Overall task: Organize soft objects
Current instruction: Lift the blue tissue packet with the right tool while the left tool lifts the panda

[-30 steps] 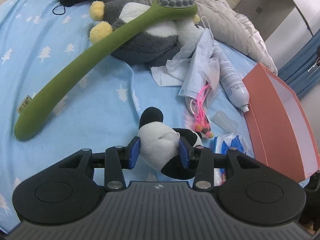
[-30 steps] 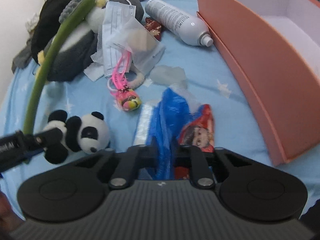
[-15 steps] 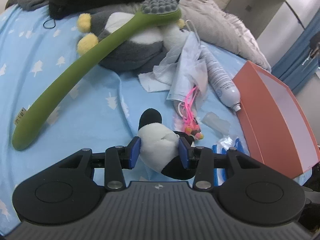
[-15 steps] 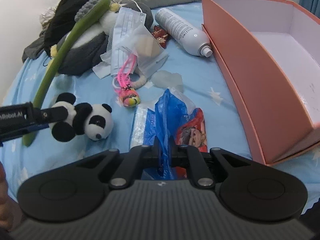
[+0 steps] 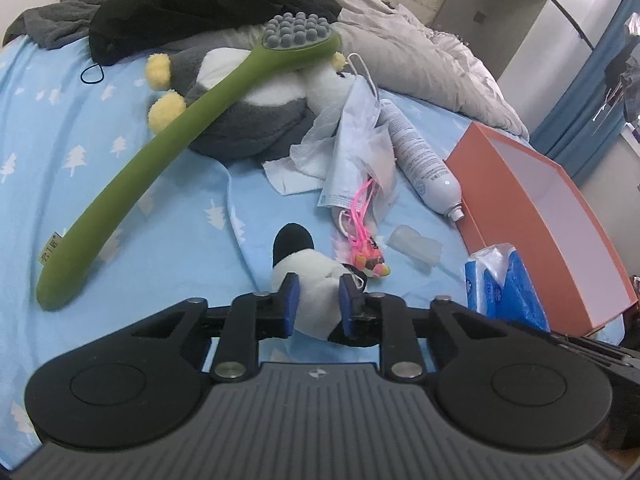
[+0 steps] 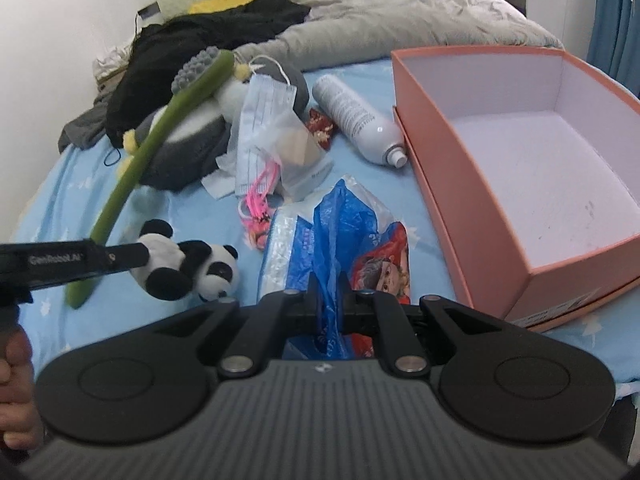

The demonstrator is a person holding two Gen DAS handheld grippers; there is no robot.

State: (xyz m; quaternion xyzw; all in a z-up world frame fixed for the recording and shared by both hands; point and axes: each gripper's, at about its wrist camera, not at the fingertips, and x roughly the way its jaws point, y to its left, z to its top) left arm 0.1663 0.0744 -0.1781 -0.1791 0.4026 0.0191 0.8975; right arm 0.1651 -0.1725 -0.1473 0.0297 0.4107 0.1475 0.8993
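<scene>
My left gripper (image 5: 318, 300) is shut on a small panda plush (image 5: 310, 276) and holds it above the blue bedsheet; the plush also shows in the right wrist view (image 6: 188, 266), hanging from the left gripper's fingers (image 6: 120, 258). My right gripper (image 6: 330, 300) is shut on a blue plastic bag of tissue packs (image 6: 324, 232), lifted off the bed; the bag shows in the left wrist view (image 5: 504, 284). An open orange box (image 6: 452, 168) with a white inside stands at the right.
A grey penguin plush (image 5: 248, 120) lies under a long green massage brush (image 5: 160, 160). Face masks (image 5: 356, 152), a white spray bottle (image 5: 424, 168), a pink-corded toy (image 5: 368, 248), black clothes (image 5: 200, 4) and a grey duvet (image 5: 420, 56) lie around.
Both grippers have risen from the bed with their loads. The panda and the blue bag now hang higher, and more of the orange box's inside shows.
</scene>
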